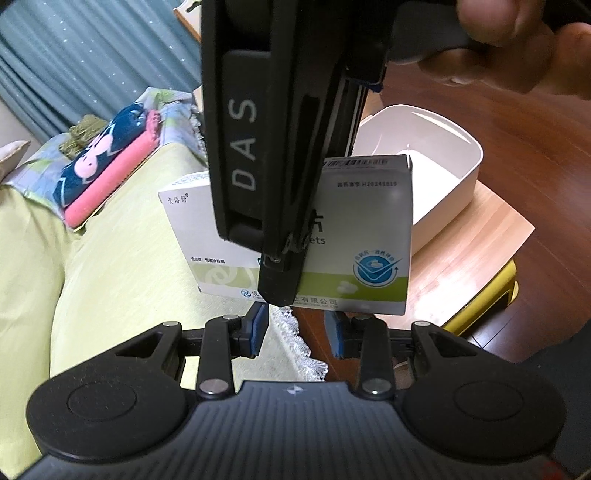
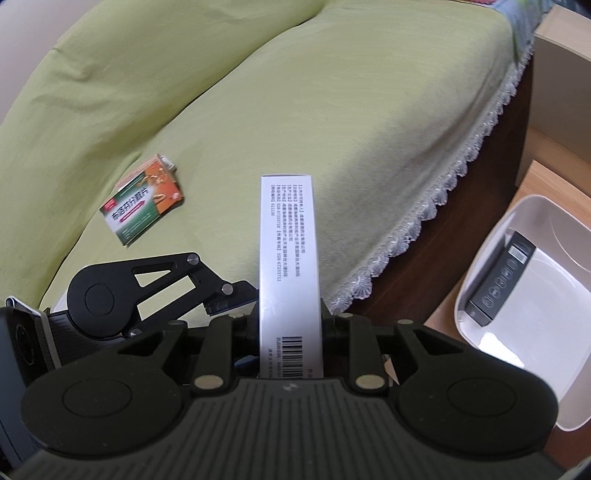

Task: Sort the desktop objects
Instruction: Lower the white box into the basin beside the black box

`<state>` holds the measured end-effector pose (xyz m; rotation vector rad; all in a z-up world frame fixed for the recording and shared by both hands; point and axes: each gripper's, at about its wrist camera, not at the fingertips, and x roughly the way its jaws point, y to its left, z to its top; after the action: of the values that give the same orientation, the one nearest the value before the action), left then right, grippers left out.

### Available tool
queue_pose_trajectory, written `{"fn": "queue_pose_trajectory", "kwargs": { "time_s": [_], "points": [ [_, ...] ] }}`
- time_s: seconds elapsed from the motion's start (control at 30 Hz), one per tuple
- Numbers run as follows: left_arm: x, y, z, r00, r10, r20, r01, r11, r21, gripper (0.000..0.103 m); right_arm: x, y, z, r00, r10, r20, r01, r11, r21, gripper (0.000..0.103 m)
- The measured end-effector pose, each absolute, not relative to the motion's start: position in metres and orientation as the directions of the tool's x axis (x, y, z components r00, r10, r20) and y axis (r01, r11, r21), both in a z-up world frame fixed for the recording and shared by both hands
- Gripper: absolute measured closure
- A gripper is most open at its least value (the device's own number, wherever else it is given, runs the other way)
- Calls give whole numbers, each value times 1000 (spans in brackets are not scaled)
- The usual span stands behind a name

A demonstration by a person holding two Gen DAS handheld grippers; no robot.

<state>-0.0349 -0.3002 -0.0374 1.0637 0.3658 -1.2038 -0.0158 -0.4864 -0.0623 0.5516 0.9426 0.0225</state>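
A white and green medicine box [image 1: 369,229] hangs in the air, broad face toward the left wrist camera. My right gripper [image 1: 279,284] comes down from above and is shut on it. In the right wrist view the box's narrow side [image 2: 288,251] runs straight out between the closed fingers of the right gripper [image 2: 290,315]. My left gripper [image 1: 299,332] is open just below the box, with nothing between its blue pads [image 1: 258,328]. A white bin [image 1: 436,177] stands behind the box. An orange and green medicine box [image 2: 142,201] lies on the bed cover.
The bin [image 2: 491,236] sits on a small wooden table [image 1: 476,251] and holds a black remote-like device [image 2: 502,280]. A yellow-green bed cover [image 2: 295,110] with lace trim fills the left. Folded clothes [image 1: 107,170] lie far back. A hand [image 1: 517,33] grips the right tool.
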Motion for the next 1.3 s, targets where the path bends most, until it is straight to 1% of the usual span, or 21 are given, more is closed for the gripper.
{"fn": "queue_pose_trajectory", "kwargs": {
  "time_s": [0.07,0.13,0.53,0.87,1.17,1.3],
  "points": [
    [-40,-331,-61,364,-576,-732,884,-34,466,61,-19,-491,-64,600,247,-761,231,857,460,81],
    [-42,-339,-66,355,-578,-735,885,-46,463,61,-23,-496,-66,602,240,-761,247,851,463,81],
    [-48,-367,-79,291,-573,-766,887,-138,440,61,-50,-528,-88,621,191,-760,366,787,497,81],
    [-50,-394,-95,234,-548,-803,902,-185,389,61,-74,-557,-121,636,141,-759,490,686,538,81],
    [-39,-418,-118,227,-521,-823,902,-207,380,61,-87,-584,-144,632,89,-770,575,612,543,81],
    [-31,-427,-129,251,-507,-825,890,-213,402,61,-89,-594,-153,637,65,-768,600,583,548,81]
  ]
}}
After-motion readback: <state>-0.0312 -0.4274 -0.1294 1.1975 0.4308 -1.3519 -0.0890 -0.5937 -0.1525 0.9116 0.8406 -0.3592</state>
